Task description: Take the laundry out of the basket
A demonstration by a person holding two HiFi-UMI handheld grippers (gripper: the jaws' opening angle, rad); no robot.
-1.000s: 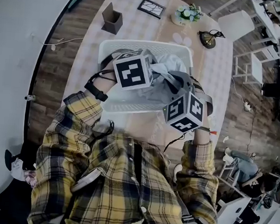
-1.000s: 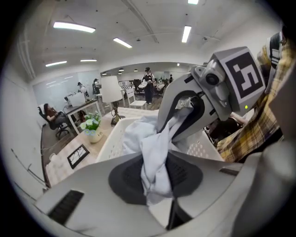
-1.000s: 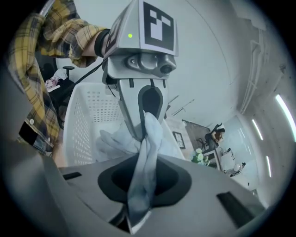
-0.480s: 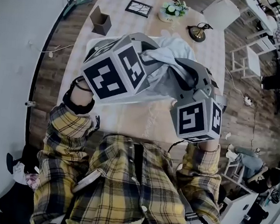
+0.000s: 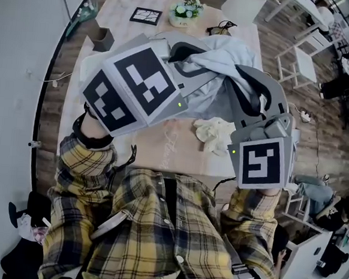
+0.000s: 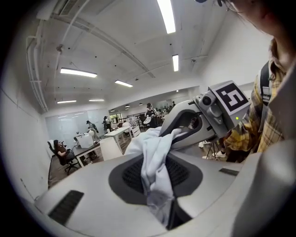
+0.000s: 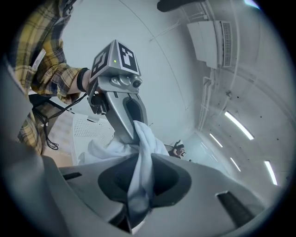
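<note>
**Over the table: both grippers clamped on one pale garment**

Your left gripper (image 6: 159,194) has its jaws nearly together, with a fold of the pale blue garment (image 5: 219,64) squeezed in the seam between them. Your right gripper (image 7: 138,194) is pinched the same way on another fold. The two tools face each other closely, and the cloth bunches between them, held up above the table (image 5: 180,148). Its lower folds hang by the white perforated basket (image 7: 88,127); whether they touch it is unclear. A crumpled cream cloth (image 5: 214,133) lies on the tabletop near your right gripper. At the far end stand a brown box (image 5: 102,38), a framed picture (image 5: 146,15) and a flower pot (image 5: 186,11).
</note>
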